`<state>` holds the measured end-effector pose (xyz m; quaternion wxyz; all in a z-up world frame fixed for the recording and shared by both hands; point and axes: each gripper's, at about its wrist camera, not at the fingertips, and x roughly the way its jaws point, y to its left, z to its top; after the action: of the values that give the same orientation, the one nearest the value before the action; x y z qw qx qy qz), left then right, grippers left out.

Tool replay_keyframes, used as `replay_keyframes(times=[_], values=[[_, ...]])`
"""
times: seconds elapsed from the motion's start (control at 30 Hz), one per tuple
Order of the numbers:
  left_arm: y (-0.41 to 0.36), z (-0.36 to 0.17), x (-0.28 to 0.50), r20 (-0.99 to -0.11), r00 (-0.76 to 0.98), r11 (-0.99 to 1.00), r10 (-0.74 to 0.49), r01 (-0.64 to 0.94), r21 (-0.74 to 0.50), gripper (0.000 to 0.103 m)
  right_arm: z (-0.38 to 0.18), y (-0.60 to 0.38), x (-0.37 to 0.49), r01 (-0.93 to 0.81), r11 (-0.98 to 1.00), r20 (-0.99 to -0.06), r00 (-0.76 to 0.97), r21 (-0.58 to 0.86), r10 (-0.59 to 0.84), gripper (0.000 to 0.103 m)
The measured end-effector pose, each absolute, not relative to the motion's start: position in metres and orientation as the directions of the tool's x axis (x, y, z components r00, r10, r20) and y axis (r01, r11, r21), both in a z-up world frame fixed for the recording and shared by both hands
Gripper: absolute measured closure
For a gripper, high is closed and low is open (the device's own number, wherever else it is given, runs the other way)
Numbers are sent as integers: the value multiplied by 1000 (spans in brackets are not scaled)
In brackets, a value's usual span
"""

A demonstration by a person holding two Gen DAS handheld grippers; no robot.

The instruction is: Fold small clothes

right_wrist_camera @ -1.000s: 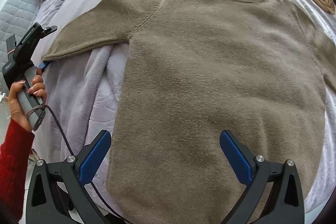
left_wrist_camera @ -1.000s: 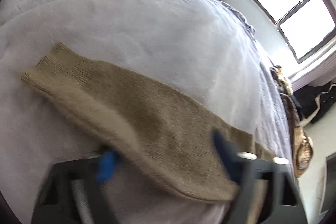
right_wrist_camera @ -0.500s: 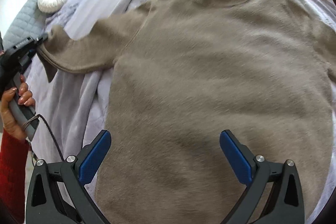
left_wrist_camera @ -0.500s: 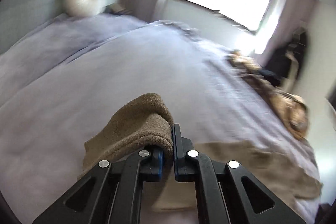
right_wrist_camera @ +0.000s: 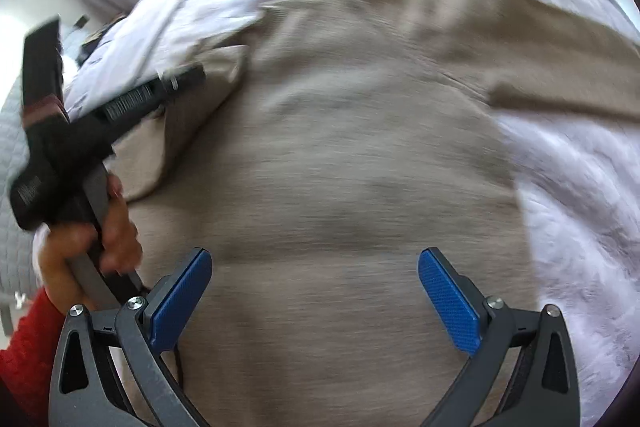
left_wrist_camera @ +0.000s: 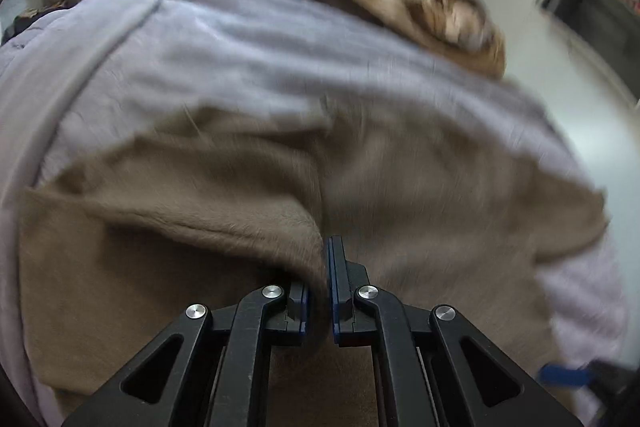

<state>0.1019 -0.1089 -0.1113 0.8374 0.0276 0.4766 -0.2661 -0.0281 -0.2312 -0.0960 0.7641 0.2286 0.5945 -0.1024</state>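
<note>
Sleeve [left_wrist_camera: 224, 223] carried over sweater [right_wrist_camera: 360, 187] body, left tool [left_wrist_camera: 318, 291] clamping it, right tool [right_wrist_camera: 316, 291] open

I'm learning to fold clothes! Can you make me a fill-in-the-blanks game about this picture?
1. The left gripper is shut on the sweater's ____.
2. The right gripper hovers over the sweater with its jaws ____.
3. The sweater lies on a ____ blanket.
4. The hand holding the left gripper wears a ____ cuff.

Missing words: sleeve; open; lilac; red
</note>
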Motion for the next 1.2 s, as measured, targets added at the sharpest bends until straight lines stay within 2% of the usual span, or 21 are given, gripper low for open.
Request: replay_keyframes(times=[0.03, 0.07, 0.13, 0.17, 0.27, 0.43, 0.53, 0.67, 0.77, 0.8, 0.83, 0.87, 0.9, 0.93, 0.97, 1.0, 1.1, 1.17, 1.2], values=[[-105, -120, 97, -822, 393, 857, -412, 473, -204, 93, -98, -239, -30, 440, 868, -956, 267, 229, 117, 0], [-106, -125, 94, -830, 385, 859, -404, 472, -199, 88, -101, -244, -31, 447, 865, -957, 266, 229, 116, 0], [-100, -121, 89, -841, 393, 872, -372, 460, -170, 29, -99, -251, -29, 447, 866, -957, 268, 224, 110, 0], [-92, -112, 83, -828, 436, 884, -352, 446, -141, 24, -99, -253, -26, 442, 870, -958, 269, 218, 104, 0], [-69, -92, 73, -814, 478, 891, -330, 442, -103, 23, -92, -252, -7, 386, 902, -953, 292, 194, 80, 0], [7, -76, 100, -830, 516, 957, -211, 282, -68, 23, -71, -212, 47, 162, 982, -930, 366, 97, 32, 0], [56, -97, 131, -870, 473, 985, -136, 162, -66, 23, -70, -160, 86, -50, 999, -909, 416, -9, 12, 0], [95, -135, 171, -921, 349, 984, -175, 77, -158, 23, -101, -90, 129, -285, 934, -895, 440, -216, -73, 5], [102, -149, 186, -920, 312, 972, -236, 55, -230, 23, -133, -67, 156, -334, 886, -894, 417, -321, -166, 21], [100, -150, 191, -914, 309, 964, -265, 61, -259, 23, -145, -66, 166, -331, 879, -897, 393, -342, -201, 32], [99, -152, 194, -910, 304, 960, -280, 62, -274, 23, -151, -68, 173, -328, 883, -905, 372, -337, -207, 54], [98, -153, 197, -909, 301, 957, -288, 57, -285, 23, -150, -74, 176, -318, 897, -915, 358, -306, -186, 72], [96, -154, 199, -907, 303, 955, -294, 55, -291, 26, -144, -82, 180, -280, 923, -921, 358, -263, -154, 98], [94, -153, 199, -903, 311, 954, -297, 59, -294, 39, -131, -96, 181, -220, 957, -920, 380, -188, -93, 96], [92, -153, 199, -901, 313, 954, -300, 72, -292, 45, -116, -114, 179, -158, 984, -911, 412, -83, -10, 96], [91, -153, 199, -903, 310, 954, -298, 76, -289, 47, -100, -141, 172, -70, 996, -885, 459, 54, 80, 96], [89, -152, 199, -901, 314, 954, -300, 76, -291, 47, -94, -215, 142, 188, 938, -832, 534, 291, 151, 96], [92, -153, 200, -899, 310, 950, -309, 66, -304, 47, -110, -259, 119, 346, 833, -820, 535, 433, 204, 91], [92, -154, 202, -899, 308, 949, -311, 61, -308, 47, -120, -280, 103, 425, 759, -814, 532, 493, 231, 84]])
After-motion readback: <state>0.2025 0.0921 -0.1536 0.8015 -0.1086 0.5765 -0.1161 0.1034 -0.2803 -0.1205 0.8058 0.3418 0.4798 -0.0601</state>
